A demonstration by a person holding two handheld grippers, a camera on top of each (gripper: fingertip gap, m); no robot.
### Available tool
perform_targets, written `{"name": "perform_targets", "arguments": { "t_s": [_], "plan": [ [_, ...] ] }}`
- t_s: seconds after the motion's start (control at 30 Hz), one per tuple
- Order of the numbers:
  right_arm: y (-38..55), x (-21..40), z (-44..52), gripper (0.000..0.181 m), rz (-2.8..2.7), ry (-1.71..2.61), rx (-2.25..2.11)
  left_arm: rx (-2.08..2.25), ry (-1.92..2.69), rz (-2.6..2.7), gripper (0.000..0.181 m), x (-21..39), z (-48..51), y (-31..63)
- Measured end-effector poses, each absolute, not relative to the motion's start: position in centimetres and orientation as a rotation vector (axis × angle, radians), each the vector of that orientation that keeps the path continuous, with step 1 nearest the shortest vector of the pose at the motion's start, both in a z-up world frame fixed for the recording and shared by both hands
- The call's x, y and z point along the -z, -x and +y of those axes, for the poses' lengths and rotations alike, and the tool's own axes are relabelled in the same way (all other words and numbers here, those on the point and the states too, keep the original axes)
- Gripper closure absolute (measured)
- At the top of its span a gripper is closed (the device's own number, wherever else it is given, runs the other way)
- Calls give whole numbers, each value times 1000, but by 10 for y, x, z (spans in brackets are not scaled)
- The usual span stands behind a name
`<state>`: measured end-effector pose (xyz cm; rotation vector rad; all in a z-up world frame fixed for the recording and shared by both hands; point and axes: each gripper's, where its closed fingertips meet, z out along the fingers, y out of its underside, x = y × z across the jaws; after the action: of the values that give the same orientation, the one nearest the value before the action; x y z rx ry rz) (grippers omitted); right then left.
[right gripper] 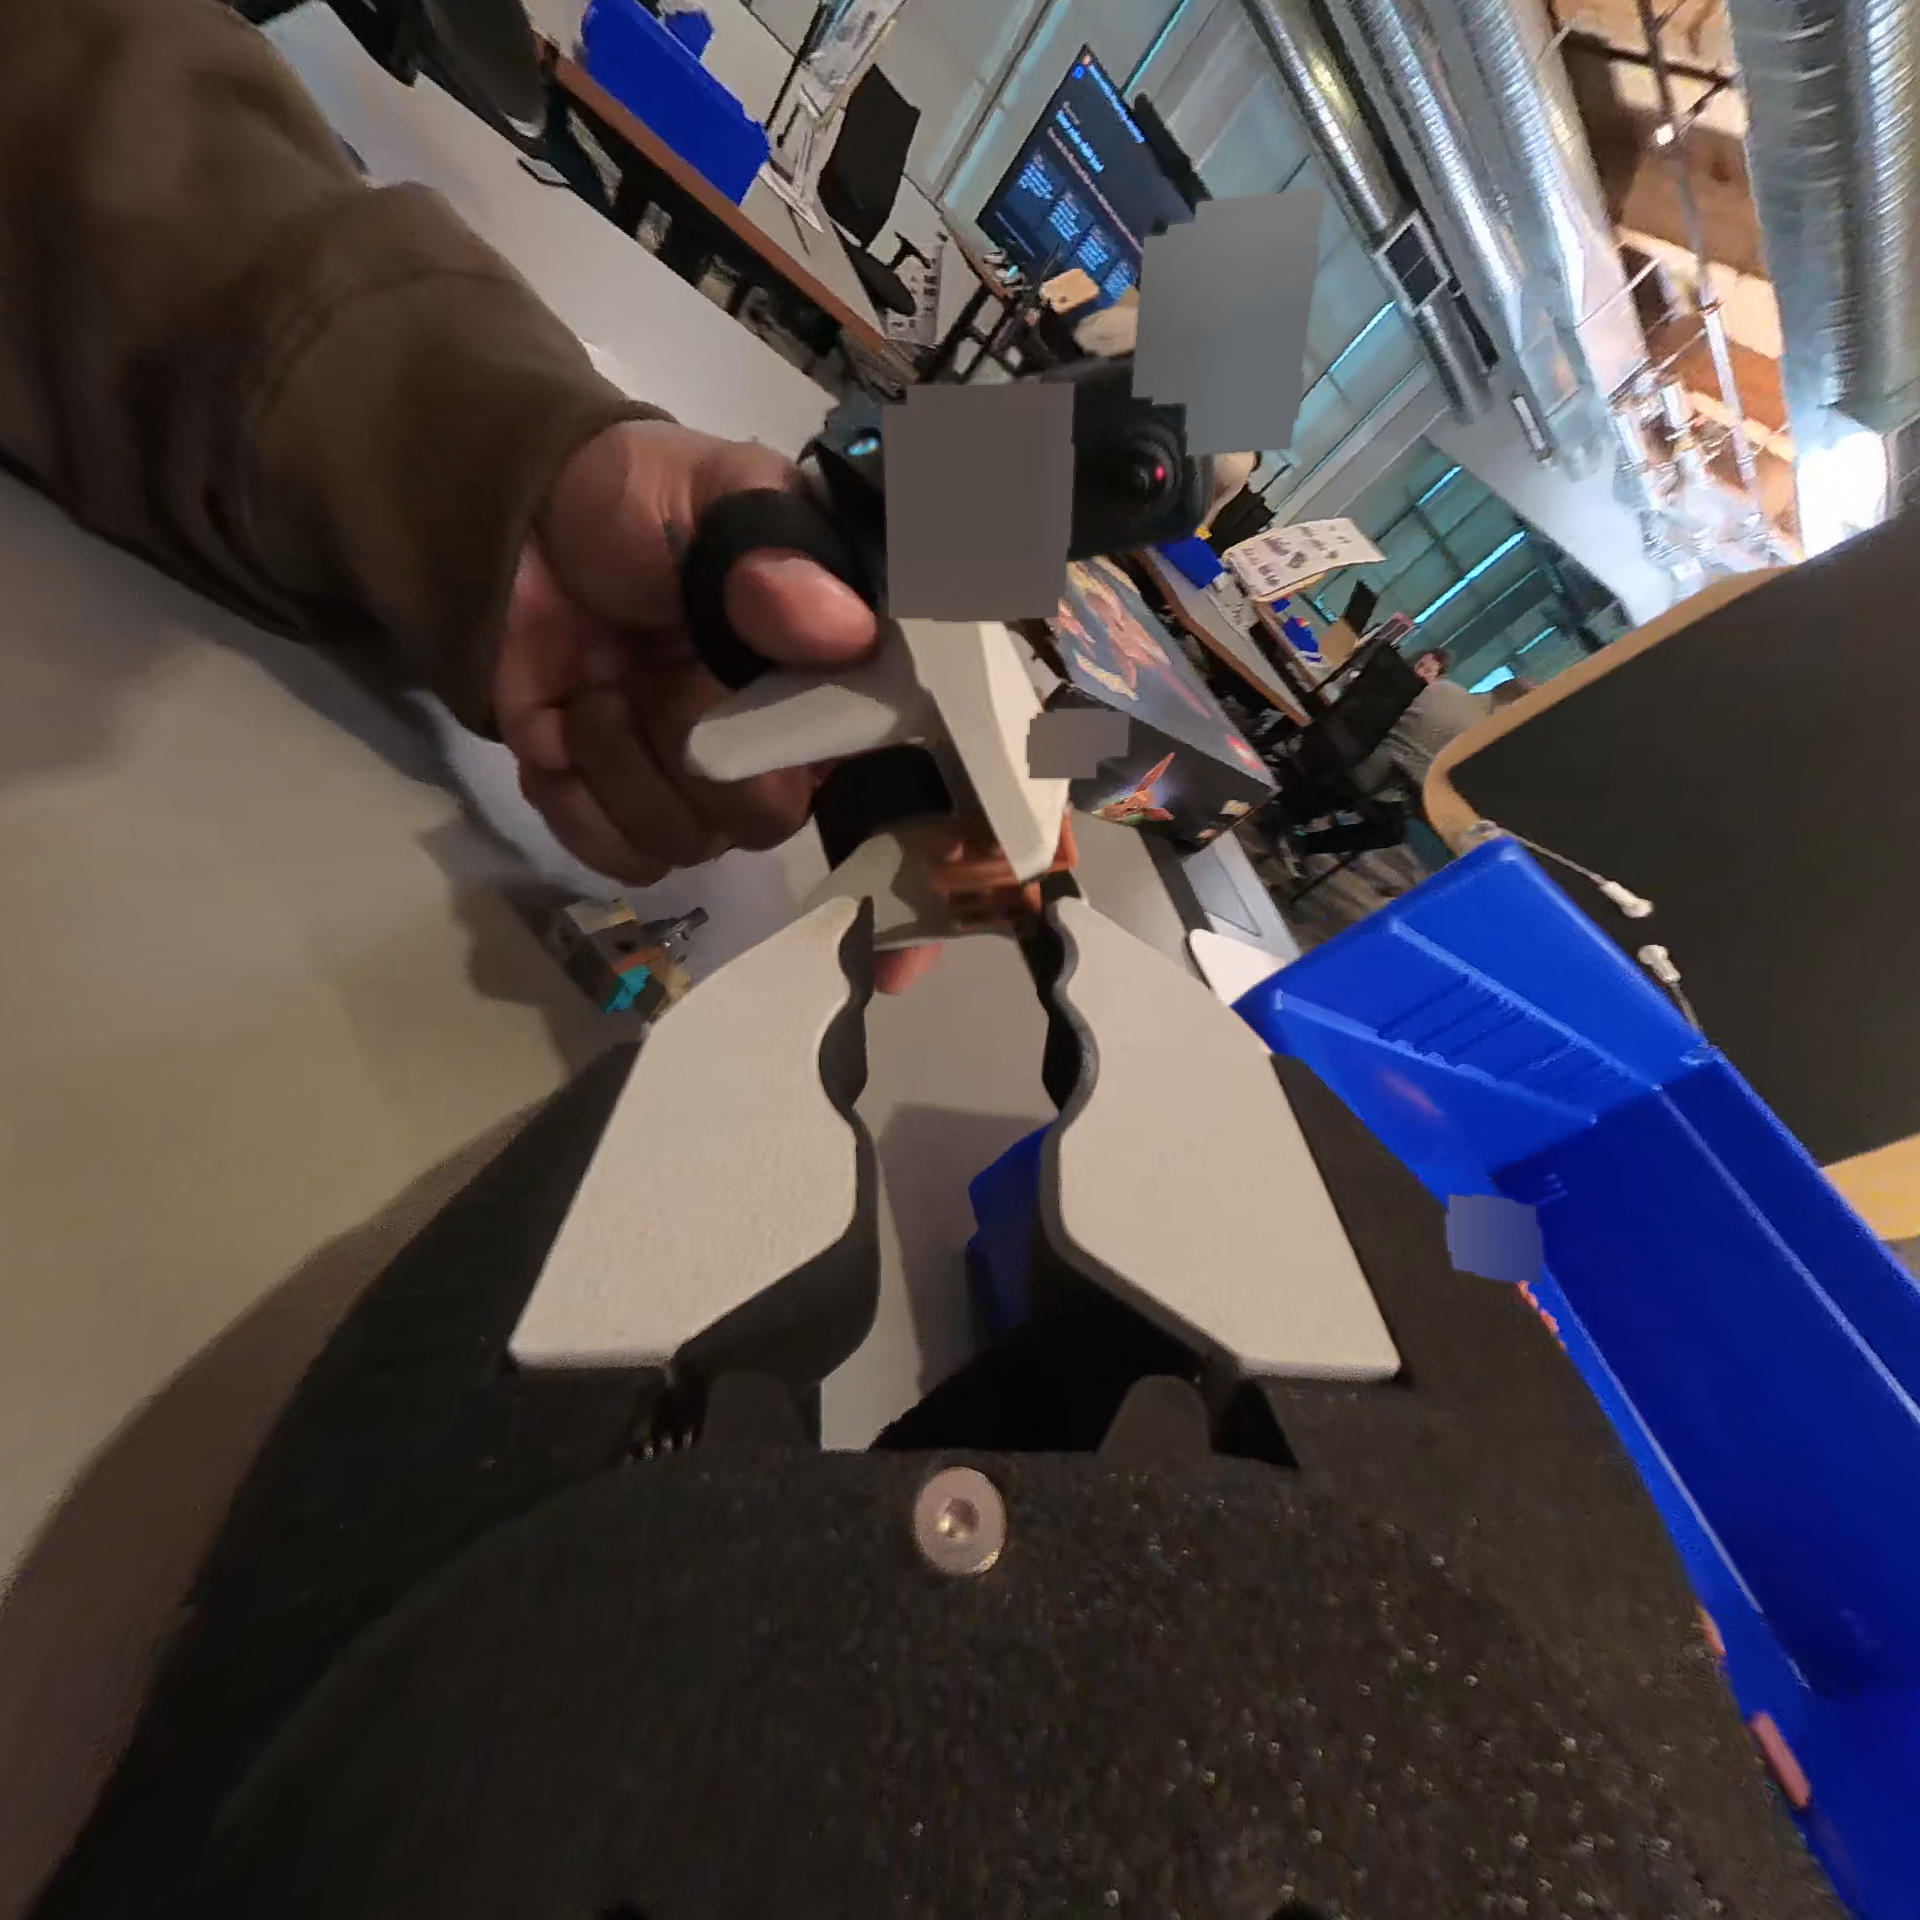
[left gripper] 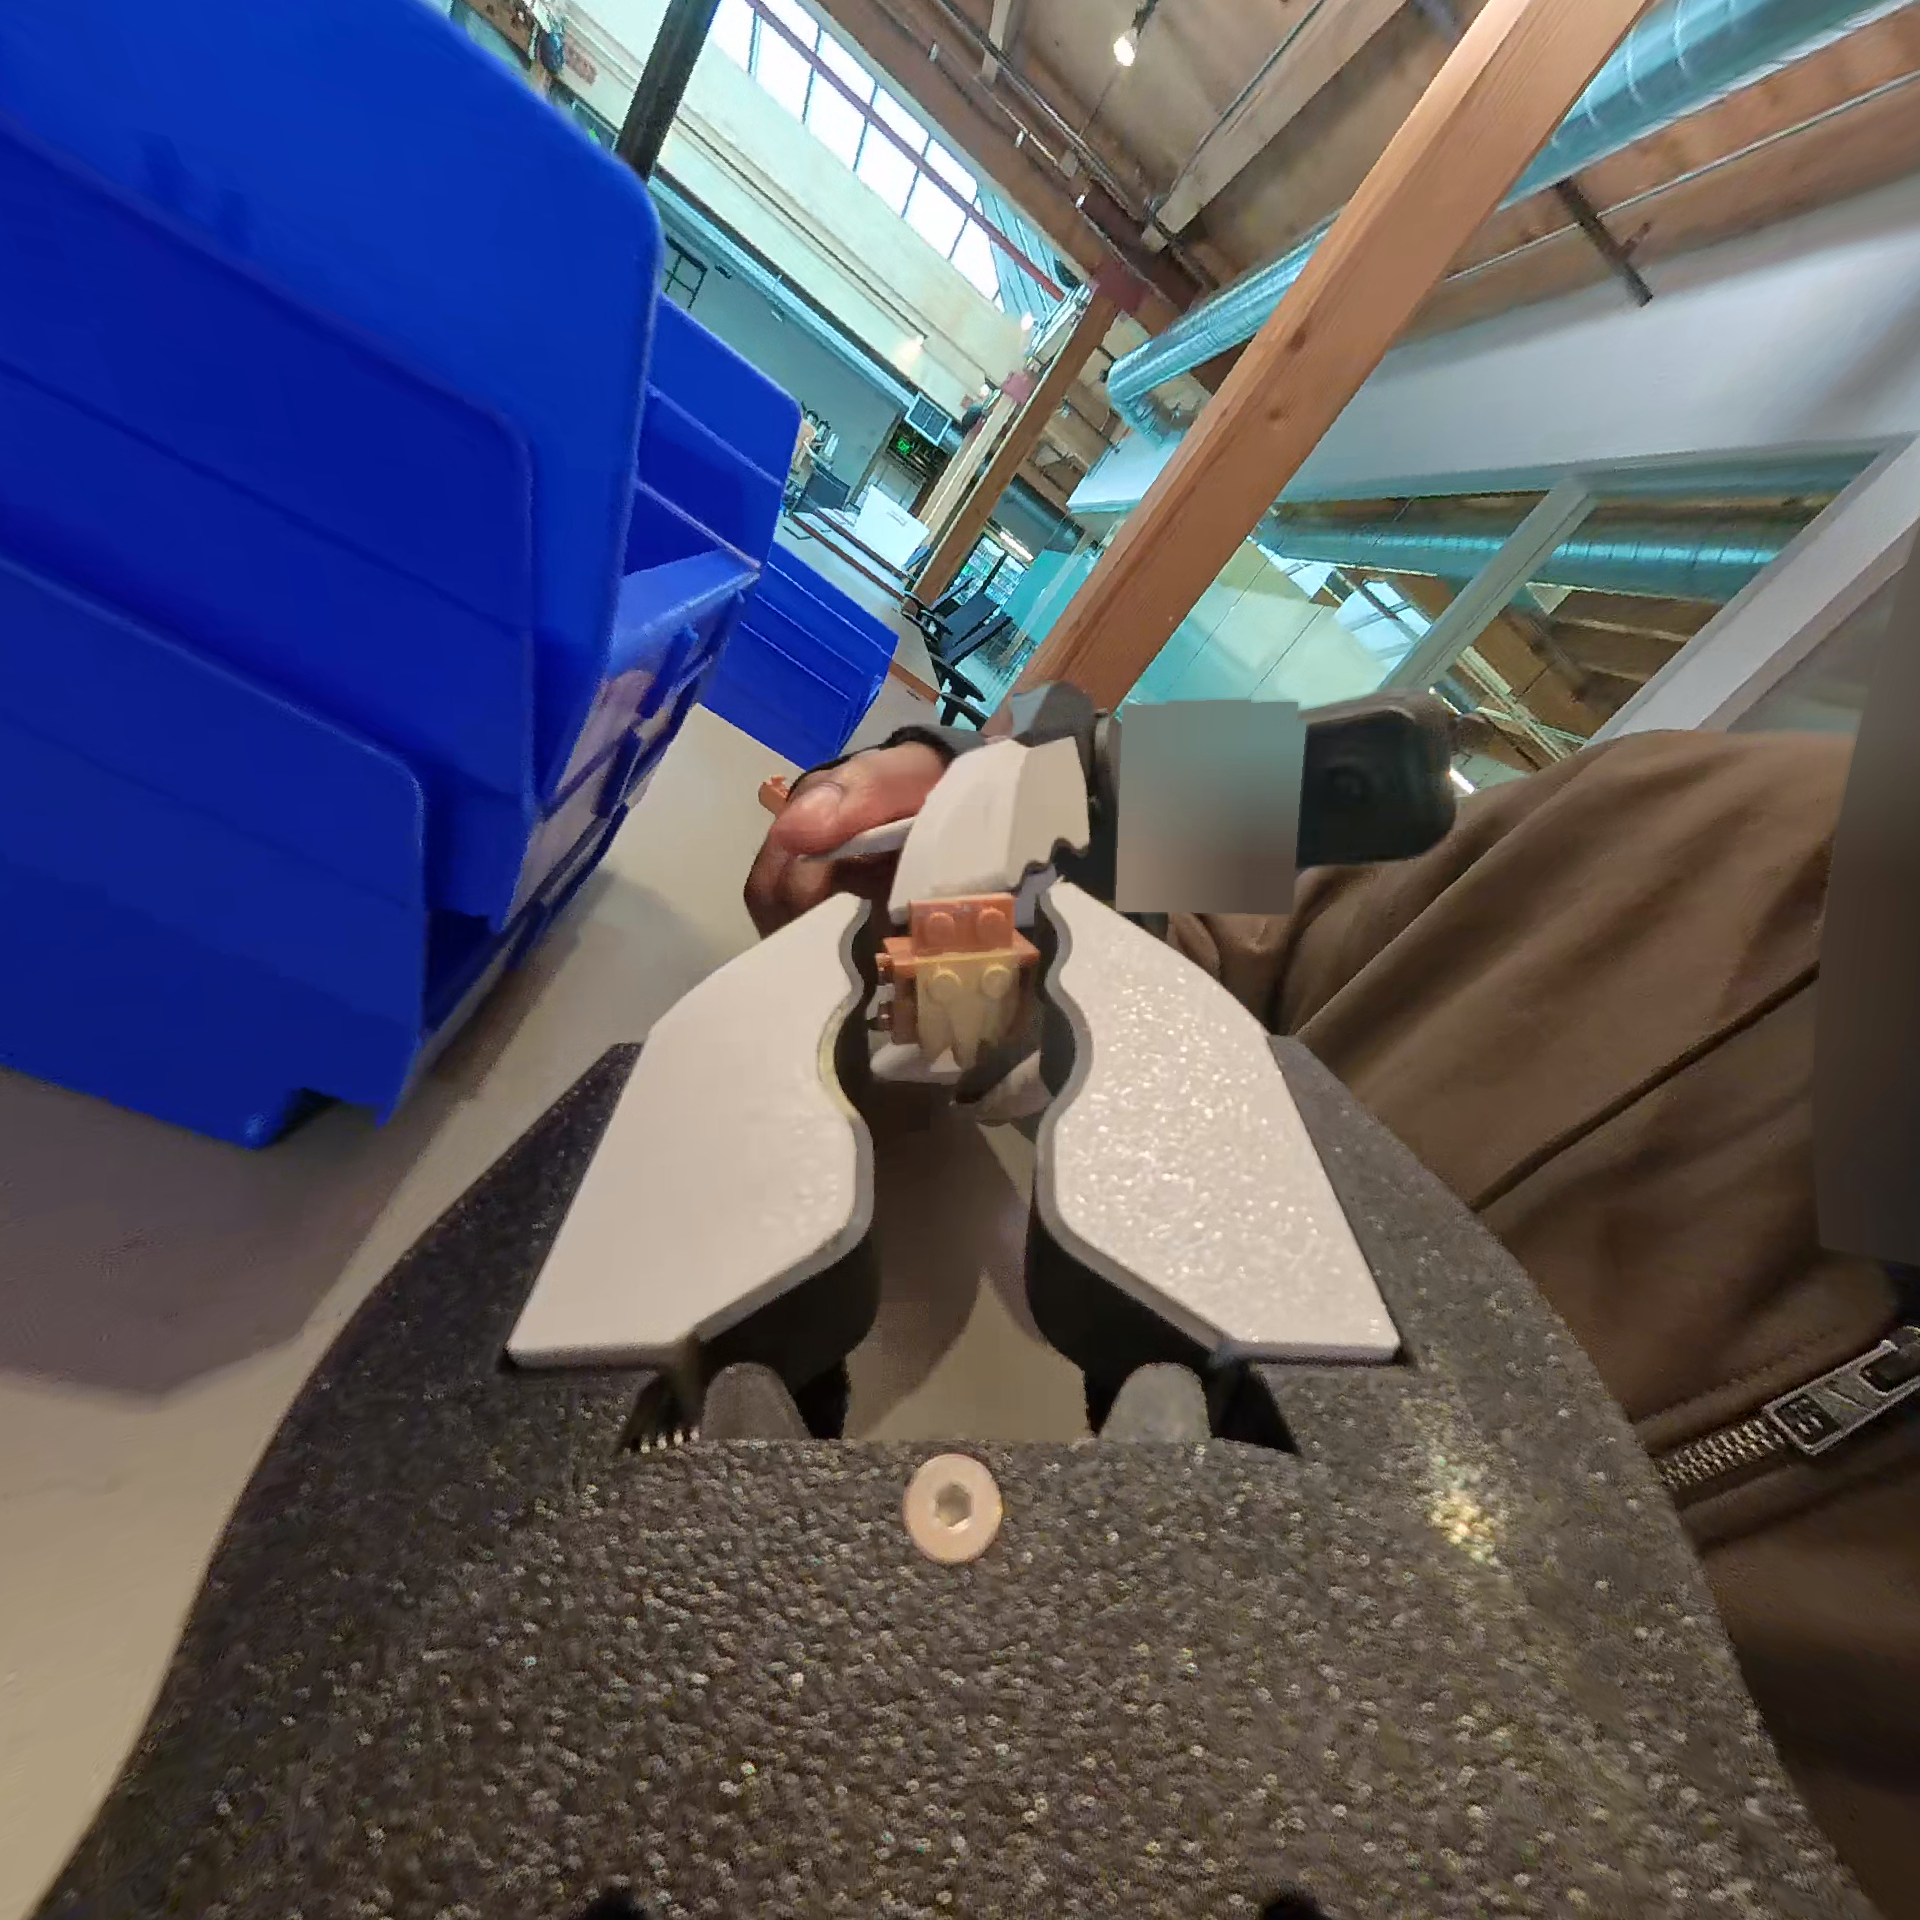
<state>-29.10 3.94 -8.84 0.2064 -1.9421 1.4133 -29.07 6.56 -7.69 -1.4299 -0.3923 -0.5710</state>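
Above the pale table (left gripper: 156, 1195), beside stacked blue bins (left gripper: 260, 520), the left gripper (left gripper: 951, 977) clenches a small brick assembly (left gripper: 961, 971), tan and cream, between its tips, while the right gripper (right gripper: 956, 935), fingers parted around nothing, meets the same piece (right gripper: 982, 883) tip to tip.
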Motion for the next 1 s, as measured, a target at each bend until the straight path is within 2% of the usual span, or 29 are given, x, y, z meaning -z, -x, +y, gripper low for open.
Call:
{"name": "perform_targets", "arguments": {
  "t_s": [0.1, 0.3, 0.5, 0.7, 1.0],
  "plan": [
    [293, 87, 35, 159, -1883, -196, -1381, 580, 1437, -400, 153, 80, 69, 288],
    [297, 86, 36, 160, -1891, -131, -1403, 579, 1416, -426, 153, 79, 69, 292],
    [299, 74, 45, 160, -1923, 35, -1656, 617, 1295, -453, 153, 66, 57, 305],
    [298, 67, 50, 160, -1968, 168, -1909, 490, 1392, -395, 153, 71, 54, 307],
    [301, 89, 42, 160, -2008, 68, -1658, 601, 1491, -447, 150, 88, 65, 296]
  ]
}}
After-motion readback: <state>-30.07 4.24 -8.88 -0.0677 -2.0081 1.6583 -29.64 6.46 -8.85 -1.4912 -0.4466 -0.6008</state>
